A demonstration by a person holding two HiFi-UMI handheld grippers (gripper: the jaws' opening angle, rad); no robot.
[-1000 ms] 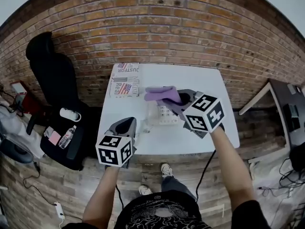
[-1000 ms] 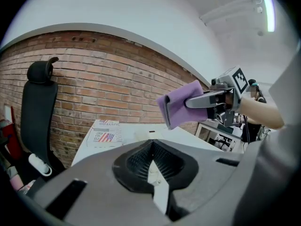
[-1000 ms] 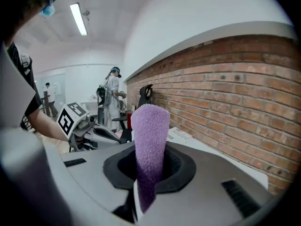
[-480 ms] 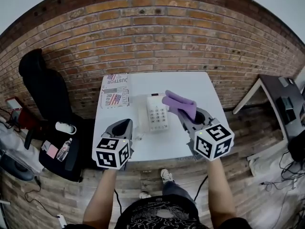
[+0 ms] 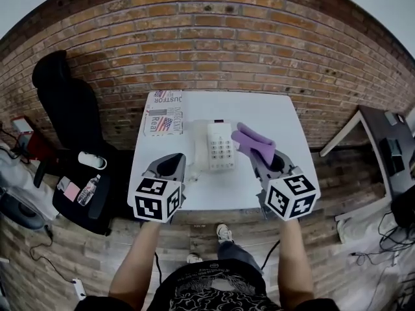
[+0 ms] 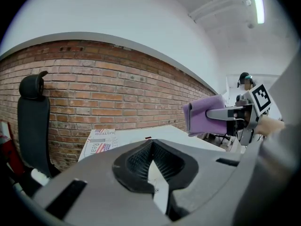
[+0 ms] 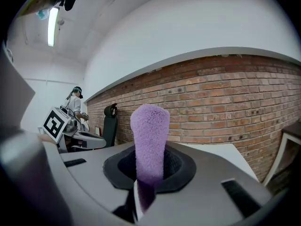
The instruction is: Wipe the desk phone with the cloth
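The right gripper [image 5: 254,153] had drawn back toward the person. A second earlier it reached across the desk phone [image 5: 220,146], with the purple cloth [image 5: 256,141] over the keypad. Half a second earlier the cloth was already off to the phone's right. Now it sat a little right of centre in the head view, just beside the phone's right edge and clear of it. In the left gripper view the cloth hung in the air well above the white surface [image 5: 272,112], so it was touching nothing.

The right fingers were pinching the cloth. In the right gripper view the folded purple pile stood up from between them, clamped low down with its rounded end free. The left gripper [image 5: 170,166] had hardly shifted over that second. It hovered at the lower left of the surface, near its front edge and apart from the phone. Its fingers were pressed together with nothing between them.

The phone itself lay at the middle of the surface, keypad up, in much the same place as before. A printed box [image 5: 163,112] lay at the surface's upper left corner.

I judged that one pass over the phone had just ended, with the cloth lifted away to the right. Whether that was a pause between strokes or the end of the wiping could not be told. If more wiping was wanted, the cloth would need to come back down to the left onto the keypad. Nothing was steadying the phone.
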